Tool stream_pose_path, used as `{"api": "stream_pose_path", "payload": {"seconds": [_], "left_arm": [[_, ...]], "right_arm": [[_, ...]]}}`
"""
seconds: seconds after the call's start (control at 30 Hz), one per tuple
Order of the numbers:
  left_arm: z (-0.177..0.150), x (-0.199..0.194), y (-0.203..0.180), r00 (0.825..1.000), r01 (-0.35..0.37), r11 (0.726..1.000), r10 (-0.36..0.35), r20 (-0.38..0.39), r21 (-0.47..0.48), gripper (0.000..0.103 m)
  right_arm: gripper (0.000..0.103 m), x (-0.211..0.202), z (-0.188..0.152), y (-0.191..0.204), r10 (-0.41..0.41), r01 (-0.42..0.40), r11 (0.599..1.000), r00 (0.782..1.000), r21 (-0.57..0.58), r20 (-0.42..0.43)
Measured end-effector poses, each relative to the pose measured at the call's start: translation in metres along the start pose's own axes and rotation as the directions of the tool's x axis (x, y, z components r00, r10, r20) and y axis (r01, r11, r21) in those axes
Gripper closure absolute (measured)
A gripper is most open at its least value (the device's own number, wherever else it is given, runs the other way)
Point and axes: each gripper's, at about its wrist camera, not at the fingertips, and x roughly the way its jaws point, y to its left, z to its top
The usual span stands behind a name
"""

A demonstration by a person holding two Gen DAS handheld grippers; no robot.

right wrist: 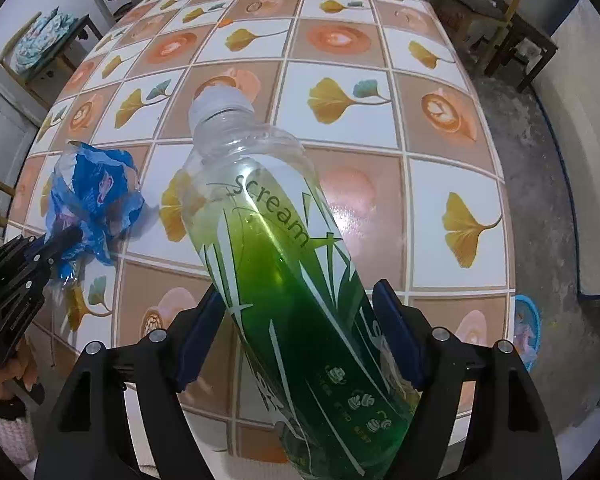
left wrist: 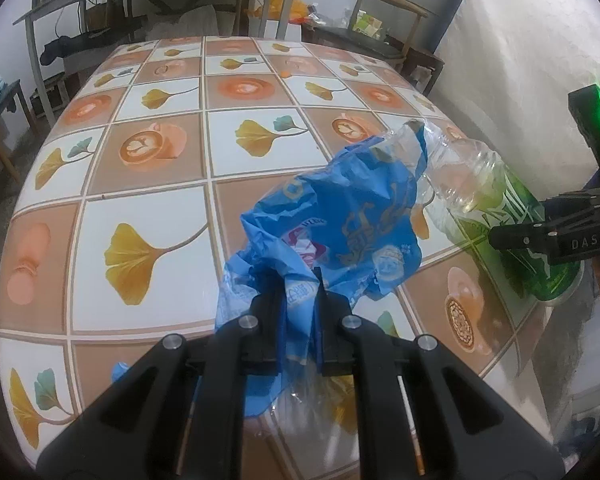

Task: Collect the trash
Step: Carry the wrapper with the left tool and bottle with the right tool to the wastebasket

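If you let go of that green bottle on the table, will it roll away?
Probably. The bottle is round and smooth, so it could roll or slip. It looks nearly empty, so likely light. The right gripper's pads sit beside it, not pressing.

The green bottle [right wrist: 296, 280] runs off the right-wrist picture's bottom edge at 6 o'clock, base unseen. The blue plastic bag [left wrist: 332, 232] hides the worktop [left wrist: 140, 160] beneath; its print is unreadable.
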Motion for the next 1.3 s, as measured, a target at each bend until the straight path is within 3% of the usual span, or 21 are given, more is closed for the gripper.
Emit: {"api": "stream_pose_path", "payload": {"seconds": [0.23,0.57,1.13,1.3], "left_arm": [[0.0,-0.002,-0.001,1.0,0.007,1.0,-0.007,-0.006,-0.016,0.097],[0.005,-0.007,-0.011,0.999,0.039,0.999,-0.039,-0.001,-0.021,0.099],[0.03,-0.021,-0.067,0.996,0.068,0.996,-0.071,0.054,0.048,0.099],[0.038,-0.023,-0.088,0.994,0.086,0.993,-0.091,0.056,0.081,0.099]], "right_arm": [[0.033,-0.003,-0.006,0.0,-0.015,0.015,1.0,0.999,0.011,0.034],[0.039,-0.014,-0.016,-0.013,0.085,-0.094,0.99,0.992,0.102,0.092],[0.041,-0.032,-0.054,-0.065,0.218,-0.257,0.937,0.959,0.235,0.179],[0.041,-0.049,-0.066,-0.084,0.238,-0.306,0.911,0.938,0.276,0.254]]}}
